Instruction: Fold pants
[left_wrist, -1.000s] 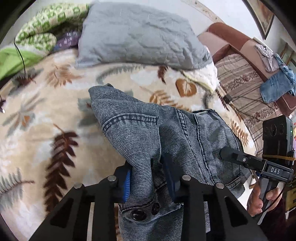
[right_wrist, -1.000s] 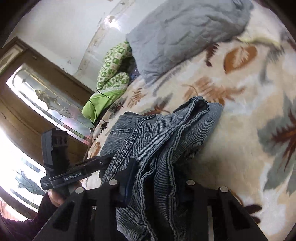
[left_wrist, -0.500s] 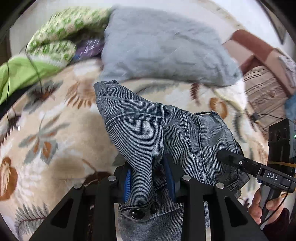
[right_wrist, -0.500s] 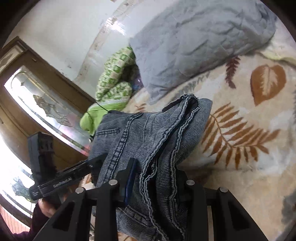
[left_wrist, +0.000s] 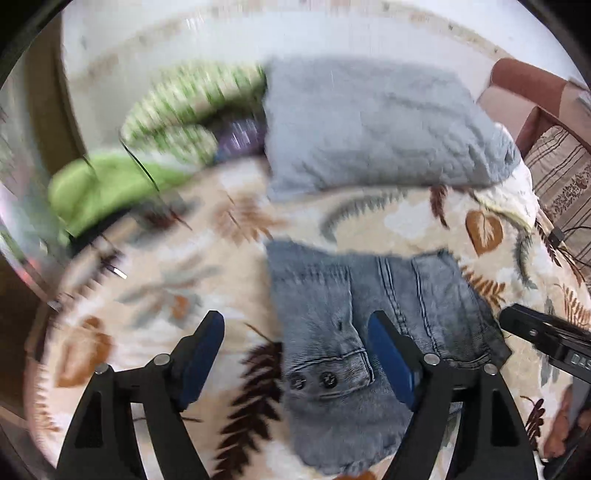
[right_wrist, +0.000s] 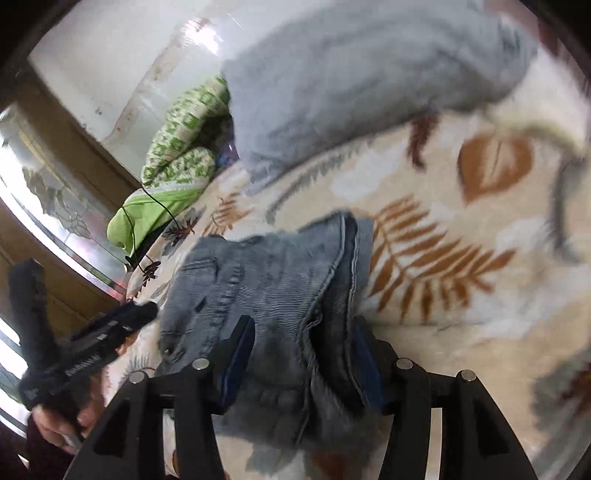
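Observation:
The grey-blue jeans lie folded in a compact stack on the leaf-print blanket. My left gripper is open wide just above the waistband end, its blue pads apart and holding nothing. In the right wrist view the jeans sit between my right gripper's parted fingers; the jaws stand open around the folded edge. The left gripper's body shows at the left there, the right gripper's body at the right of the left view.
A grey pillow lies behind the jeans. A green patterned quilt and lime cloth are at the back left. A striped sofa stands to the right. A glass-panelled door is at the left.
Both grippers have opened and let go of the jeans, which now rest flat on the blanket. Both grippers have pulled back a little; the views are motion-blurred.

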